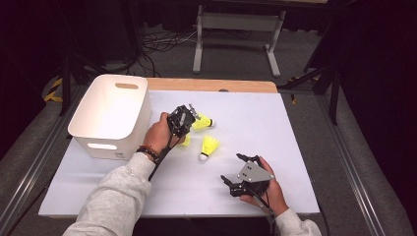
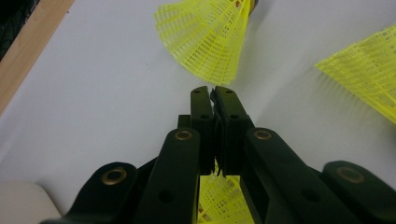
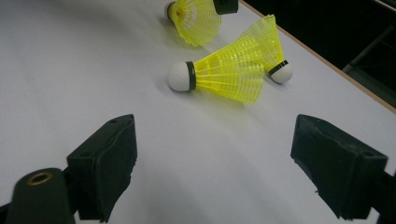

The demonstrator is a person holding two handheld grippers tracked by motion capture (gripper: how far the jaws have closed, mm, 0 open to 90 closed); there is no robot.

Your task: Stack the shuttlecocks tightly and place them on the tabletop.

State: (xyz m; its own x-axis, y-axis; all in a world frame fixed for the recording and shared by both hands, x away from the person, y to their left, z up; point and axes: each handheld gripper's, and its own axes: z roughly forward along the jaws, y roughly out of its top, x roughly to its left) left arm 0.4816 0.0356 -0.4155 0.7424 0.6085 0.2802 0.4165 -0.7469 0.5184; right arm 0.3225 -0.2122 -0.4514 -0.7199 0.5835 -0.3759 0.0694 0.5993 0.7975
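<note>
Three yellow shuttlecocks with white corks lie near the middle of the white table. My left gripper [image 1: 192, 110] [image 2: 213, 93] has its jaws pressed together, and yellow skirt mesh of one shuttlecock [image 2: 222, 196] [image 1: 186, 141] shows in the slit and beneath them. Just ahead of its tips lies a second shuttlecock [image 2: 210, 37] [image 1: 202, 123]. The third shuttlecock [image 1: 209, 147] [image 3: 224, 74] rests between the two grippers, cork toward me. My right gripper [image 1: 231, 167] [image 3: 219, 144] stands open and empty, low over the table, a short way from that third shuttlecock.
A white plastic bin [image 1: 98, 142] with handle slots stands at the table's left, beside my left hand. A wooden strip [image 1: 211, 84] runs along the far edge. Beyond it are metal frame legs [image 1: 198, 44] and cables on the floor.
</note>
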